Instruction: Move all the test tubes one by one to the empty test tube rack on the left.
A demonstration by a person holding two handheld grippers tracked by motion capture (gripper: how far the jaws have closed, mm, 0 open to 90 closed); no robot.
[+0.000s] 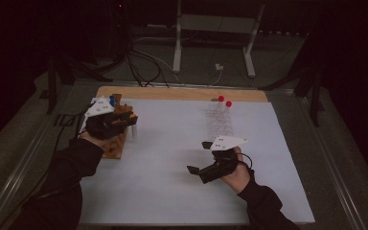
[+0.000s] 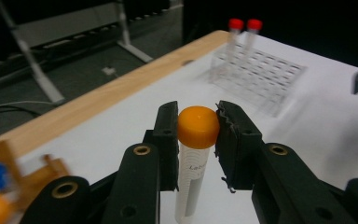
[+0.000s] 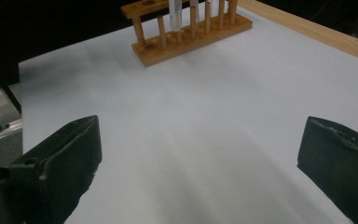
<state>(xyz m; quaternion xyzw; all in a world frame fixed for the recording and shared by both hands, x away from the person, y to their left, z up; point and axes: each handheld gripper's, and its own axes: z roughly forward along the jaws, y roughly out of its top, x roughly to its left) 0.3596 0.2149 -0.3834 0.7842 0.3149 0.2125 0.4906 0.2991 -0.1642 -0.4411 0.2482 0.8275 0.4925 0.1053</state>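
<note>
While the left gripper (image 2: 197,140) clamps the orange cap of a clear plastic tube (image 2: 192,177), upright, above the white table sheet (image 1: 172,163), just beside the wooden tube rack (image 1: 117,143), right gripper (image 3: 200,154) spread wide, nothing between its jaws, clear grid rack (image 2: 256,74) with two red-capped tubes (image 2: 243,25) well apart

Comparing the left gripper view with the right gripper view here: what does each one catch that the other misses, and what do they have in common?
Left gripper view: the left gripper shut on an orange-capped tube, held upright by its cap, with a clear rack holding two red-capped tubes beyond it.

Right gripper view: the right gripper with jaws wide apart and nothing between them, facing the far end of the wooden rack.

Both: the white table cover and the table's wooden edge.
</note>
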